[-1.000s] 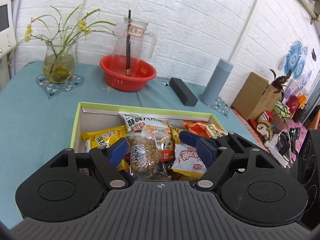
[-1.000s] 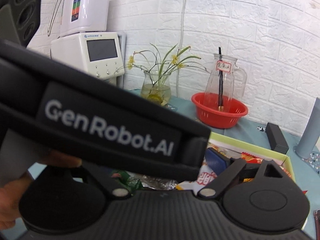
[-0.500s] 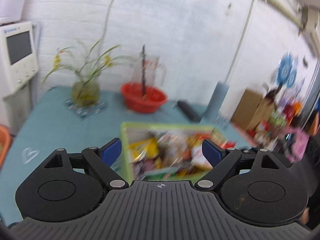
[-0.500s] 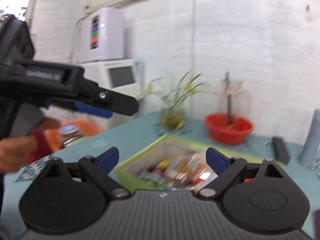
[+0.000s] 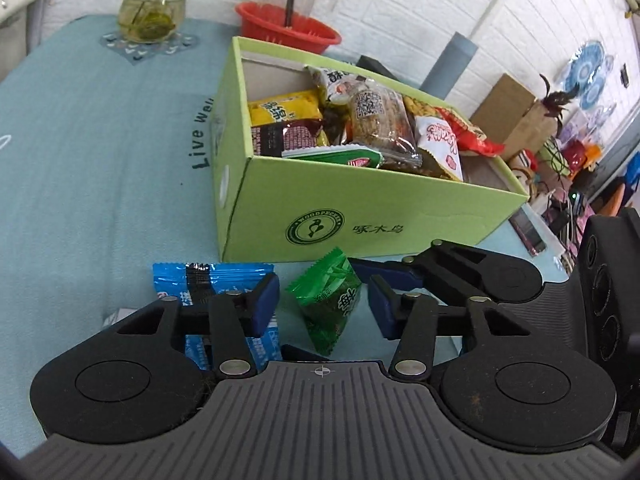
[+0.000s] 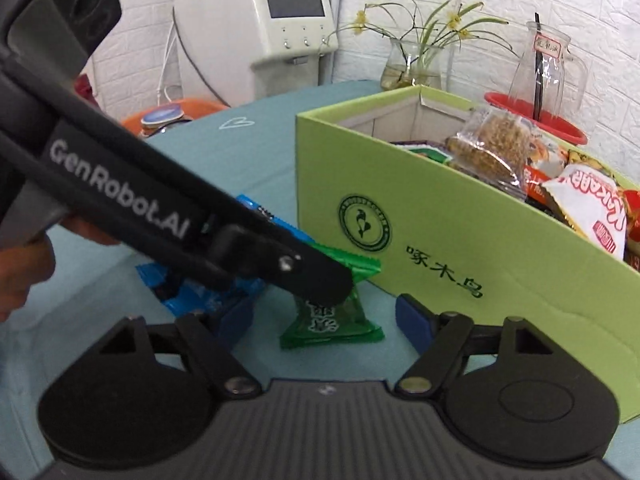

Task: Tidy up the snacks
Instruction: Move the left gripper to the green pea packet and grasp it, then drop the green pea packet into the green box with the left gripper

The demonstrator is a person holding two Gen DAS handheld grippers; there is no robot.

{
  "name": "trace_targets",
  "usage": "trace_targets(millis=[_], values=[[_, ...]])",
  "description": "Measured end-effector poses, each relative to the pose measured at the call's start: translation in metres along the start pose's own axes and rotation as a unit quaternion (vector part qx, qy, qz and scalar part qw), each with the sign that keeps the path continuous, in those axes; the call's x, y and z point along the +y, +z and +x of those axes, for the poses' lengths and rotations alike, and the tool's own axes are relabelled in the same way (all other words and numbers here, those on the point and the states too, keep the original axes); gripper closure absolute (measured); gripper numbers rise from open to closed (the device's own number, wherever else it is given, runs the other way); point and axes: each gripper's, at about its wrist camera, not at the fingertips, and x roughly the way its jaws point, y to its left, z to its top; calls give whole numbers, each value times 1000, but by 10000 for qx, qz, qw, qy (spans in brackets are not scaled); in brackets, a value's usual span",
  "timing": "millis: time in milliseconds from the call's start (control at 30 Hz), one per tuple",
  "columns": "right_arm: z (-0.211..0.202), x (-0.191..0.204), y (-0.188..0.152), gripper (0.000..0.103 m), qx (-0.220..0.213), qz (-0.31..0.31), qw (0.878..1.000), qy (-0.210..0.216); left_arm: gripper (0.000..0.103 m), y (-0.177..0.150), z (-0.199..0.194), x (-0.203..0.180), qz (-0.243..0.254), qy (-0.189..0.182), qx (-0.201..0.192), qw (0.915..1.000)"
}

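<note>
Green cardboard box (image 5: 360, 216), far side of the teal tablecloth (image 5: 100, 152): heaped snack packets, front printed "WOODPECKER". Green snack packet (image 5: 330, 304) lies near the box, beside a blue packet (image 5: 208, 280). Left gripper (image 5: 322, 306), angled down, closing with the green packet between unpressed pads. Right gripper (image 6: 324, 322) likewise closing around it; left gripper body reads "GenRobot.AI".

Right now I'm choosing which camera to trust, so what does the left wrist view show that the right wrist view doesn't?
Only the left wrist view shows the grey cylinder and brown cardboard box beyond the table.

Only the right wrist view shows the white machine and a hand.

Both show the green snack box, the green packet between the closing left gripper jaws, and the blue packet.
</note>
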Motion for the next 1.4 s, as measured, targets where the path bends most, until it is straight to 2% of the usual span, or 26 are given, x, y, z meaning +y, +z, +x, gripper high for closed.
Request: trace_targets(millis=[33, 67, 133, 300, 500, 633, 700, 800, 867, 967, 1133, 1300, 1400], values=[[0, 0, -1, 34, -20, 35, 10000, -24, 86, -1, 3, -1, 36, -42, 40, 10000], [-2, 0, 0, 43, -13, 35, 10000, -42, 86, -2, 6, -1, 36, -103, 113, 9999], [-9, 2, -1, 48, -16, 86, 9999, 52, 89, -7, 11, -1, -37, -188, 282, 9994], [-38, 11, -21, 44, 23, 183, 9998, -36, 89, -30, 11, -28, 119, -275, 409, 9987], [-83, 29, -64, 36, -27, 577, 9982, -159, 87, -77, -3, -61, 77, -547, 365, 9978], [-92, 32, -76, 34, -160, 668, 9971, -341, 87, -86, -4, -79, 186, -409, 274, 9986], [-94, 32, -77, 41, -187, 661, 9967, -436, 89, -86, -5, -82, 175, -349, 283, 9988], [-98, 37, -79, 53, -209, 519, 9968, -578, 98, -85, -10, -83, 41, -391, 328, 9987], [-108, 38, -77, 55, -344, 365, 9965, -676, 98, -79, -17, -85, 77, -473, 200, 9987], [-114, 28, -56, 55, -583, 266, 9956, -690, 98, -56, -28, -88, 200, -453, -99, 9987], [-107, 9, 3, 50, -1068, -153, 9906, -836, 97, 9, -45, -80, 237, -372, -664, 9968], [-66, -19, 62, 46, -1299, -300, 9873, -861, 98, 68, -33, -57, 206, -105, -1059, 9941], [-34, -36, 76, 46, -1136, -180, 9902, -793, 97, 87, -10, -30, -13, -68, -990, 9951]])
